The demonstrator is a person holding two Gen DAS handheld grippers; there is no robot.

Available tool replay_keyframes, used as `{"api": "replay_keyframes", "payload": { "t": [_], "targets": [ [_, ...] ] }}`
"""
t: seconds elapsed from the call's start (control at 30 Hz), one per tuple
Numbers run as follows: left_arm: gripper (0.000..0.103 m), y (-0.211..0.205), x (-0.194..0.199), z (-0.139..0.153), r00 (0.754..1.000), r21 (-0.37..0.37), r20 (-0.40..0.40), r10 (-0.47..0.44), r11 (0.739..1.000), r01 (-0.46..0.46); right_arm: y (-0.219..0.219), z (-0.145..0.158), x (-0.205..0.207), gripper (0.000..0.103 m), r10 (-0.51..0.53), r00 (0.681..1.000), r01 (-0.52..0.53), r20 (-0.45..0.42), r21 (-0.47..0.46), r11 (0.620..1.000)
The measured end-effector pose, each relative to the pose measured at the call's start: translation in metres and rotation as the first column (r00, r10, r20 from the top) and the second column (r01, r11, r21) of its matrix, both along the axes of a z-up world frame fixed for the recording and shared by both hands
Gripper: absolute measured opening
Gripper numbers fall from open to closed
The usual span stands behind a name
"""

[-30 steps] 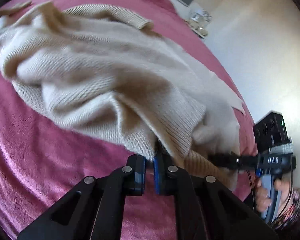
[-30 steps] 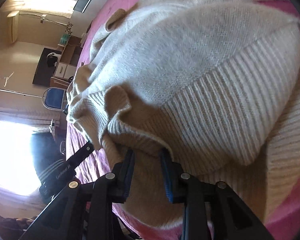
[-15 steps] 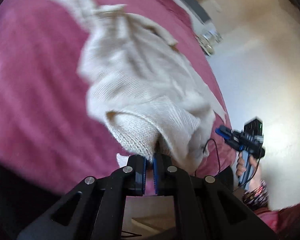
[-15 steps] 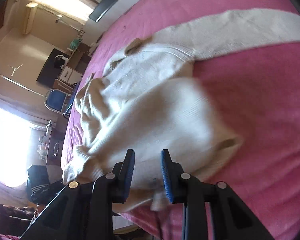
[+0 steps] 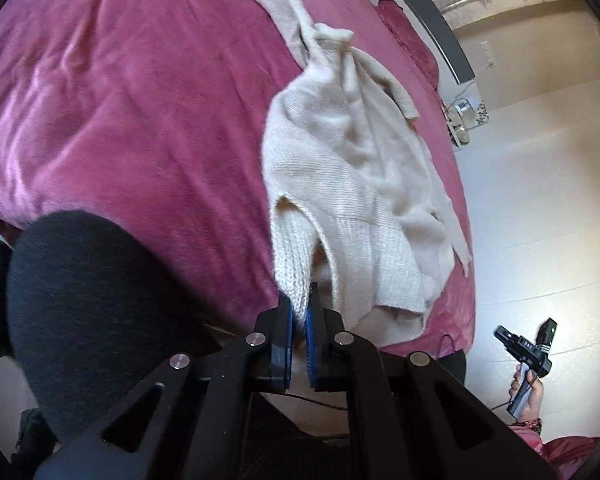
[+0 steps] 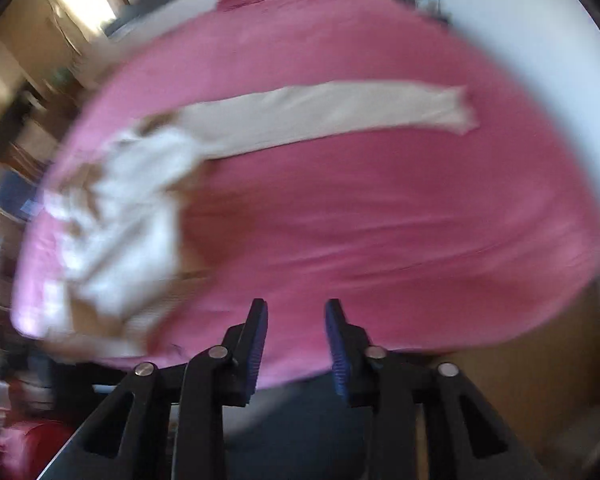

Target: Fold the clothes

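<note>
Fold not started, by my read: cream knit sweater (image 5: 340, 184) lies bunched on the pink bed cover (image 5: 140, 120), one sleeve (image 6: 324, 112) stretched flat across it. Left tool (image 5: 299, 320) is clamped on the ribbed hem (image 5: 294, 264) at the bed's near edge. Right tool (image 6: 296, 344) is empty, jaws opening, above bare cover. Plenty of free bed either side of the sweater; hem corner overhangs the near edge, so it likely needs pulling inward and spreading first.
</note>
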State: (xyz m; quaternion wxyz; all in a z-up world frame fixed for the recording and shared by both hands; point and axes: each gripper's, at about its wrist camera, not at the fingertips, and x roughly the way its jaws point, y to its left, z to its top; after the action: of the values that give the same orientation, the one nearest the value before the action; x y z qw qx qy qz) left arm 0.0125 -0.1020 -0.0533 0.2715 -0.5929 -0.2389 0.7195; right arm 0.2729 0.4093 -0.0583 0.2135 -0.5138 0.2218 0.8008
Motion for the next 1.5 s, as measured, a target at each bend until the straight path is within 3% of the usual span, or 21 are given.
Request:
{"api": "replay_keyframes", "payload": {
  "t": [0.03, 0.1, 0.17, 0.33, 0.5, 0.53, 0.57, 0.6, 0.77, 0.83, 1.0, 1.07, 1.13, 1.23, 1.3, 1.33, 1.4, 1.5],
  "targets": [
    [0.004, -0.001, -0.001, -0.002, 1.0, 0.005, 0.008, 0.003, 1.0, -0.003, 0.0, -0.004, -0.005, 0.033, 0.012, 0.999, -0.013, 0.03, 0.041, 0.999],
    [0.004, -0.001, -0.003, -0.007, 1.0, 0.014, 0.024, 0.007, 1.0, -0.007, -0.003, -0.021, -0.027, 0.033, 0.029, 1.0, -0.029, -0.006, -0.042, 0.999],
    [0.004, 0.0, -0.002, -0.009, 0.999, 0.006, 0.032, -0.005, 1.0, 0.004, -0.018, -0.051, -0.061, 0.033, 0.091, 0.991, -0.109, -0.097, -0.197, 0.974],
    [0.004, -0.002, -0.004, -0.009, 0.999, 0.007, 0.038, 0.004, 1.0, -0.004, -0.058, -0.118, -0.146, 0.033, 0.202, 0.979, -0.203, -0.032, -0.271, 0.941],
    [0.004, -0.001, -0.007, -0.013, 0.999, 0.007, 0.043, 0.014, 1.0, -0.015, -0.069, -0.156, -0.189, 0.033, 0.235, 0.971, -0.218, 0.031, -0.281, 0.935],
    [0.004, -0.001, -0.008, -0.014, 0.999, 0.011, 0.045, 0.016, 1.0, -0.016, -0.069, -0.155, -0.186, 0.027, 0.257, 0.966, -0.238, 0.035, -0.277, 0.931],
    [0.004, -0.002, -0.007, -0.013, 0.999, 0.017, 0.047, 0.018, 1.0, -0.018, -0.07, -0.154, -0.184, 0.007, 0.279, 0.959, -0.258, 0.039, -0.273, 0.927],
    [0.004, -0.004, -0.007, -0.012, 0.999, 0.027, 0.048, 0.019, 0.999, -0.02, -0.07, -0.153, -0.181, 0.005, 0.301, 0.953, -0.279, 0.044, -0.269, 0.922],
    [0.004, -0.013, -0.005, -0.002, 0.999, 0.057, 0.038, 0.025, 0.998, -0.027, -0.058, -0.114, -0.135, 0.003, 0.312, 0.949, -0.289, 0.053, -0.259, 0.922],
    [0.004, -0.01, -0.004, -0.004, 0.999, 0.023, 0.043, 0.004, 1.0, -0.005, -0.053, -0.096, -0.111, 0.0, 0.312, 0.947, -0.289, 0.079, -0.218, 0.932],
    [0.005, -0.01, -0.008, -0.007, 0.998, -0.036, 0.061, -0.001, 0.999, 0.003, -0.042, -0.103, -0.098, 0.005, 0.316, 0.941, -0.295, 0.118, -0.167, 0.941],
    [0.006, -0.014, -0.01, 0.007, 1.0, -0.087, 0.016, 0.0, 0.996, 0.002, -0.04, -0.096, -0.109, 0.022, 0.298, 0.953, -0.286, 0.045, -0.184, 0.941],
    [0.01, -0.015, -0.016, 0.025, 0.999, -0.136, -0.046, 0.008, 0.991, -0.014, -0.033, -0.085, -0.13, 0.022, 0.291, 0.956, -0.293, -0.034, -0.177, 0.94],
    [0.012, -0.015, -0.026, 0.049, 0.991, -0.223, -0.134, 0.016, 0.974, -0.046, -0.027, -0.074, -0.168, 0.022, 0.328, 0.943, -0.333, -0.059, -0.119, 0.935],
    [0.012, -0.014, -0.033, 0.056, 0.986, -0.382, -0.166, -0.002, 0.922, -0.062, -0.029, -0.07, -0.195, 0.023, 0.355, 0.932, -0.359, -0.07, -0.076, 0.93],
    [0.012, -0.016, -0.035, 0.054, 0.99, -0.454, -0.138, -0.028, 0.89, -0.038, -0.028, -0.068, -0.212, 0.023, 0.363, 0.929, -0.367, -0.072, -0.061, 0.928],
    [0.012, -0.025, -0.038, 0.049, 0.994, -0.483, -0.104, -0.016, 0.875, -0.036, -0.031, -0.064, -0.236, 0.023, 0.371, 0.926, -0.376, -0.072, -0.064, 0.924],
    [0.012, -0.021, -0.053, 0.051, 0.989, -0.509, -0.145, -0.008, 0.858, -0.068, -0.034, -0.068, -0.279, 0.023, 0.405, 0.908, -0.415, -0.103, -0.1, 0.904]
  ]
}}
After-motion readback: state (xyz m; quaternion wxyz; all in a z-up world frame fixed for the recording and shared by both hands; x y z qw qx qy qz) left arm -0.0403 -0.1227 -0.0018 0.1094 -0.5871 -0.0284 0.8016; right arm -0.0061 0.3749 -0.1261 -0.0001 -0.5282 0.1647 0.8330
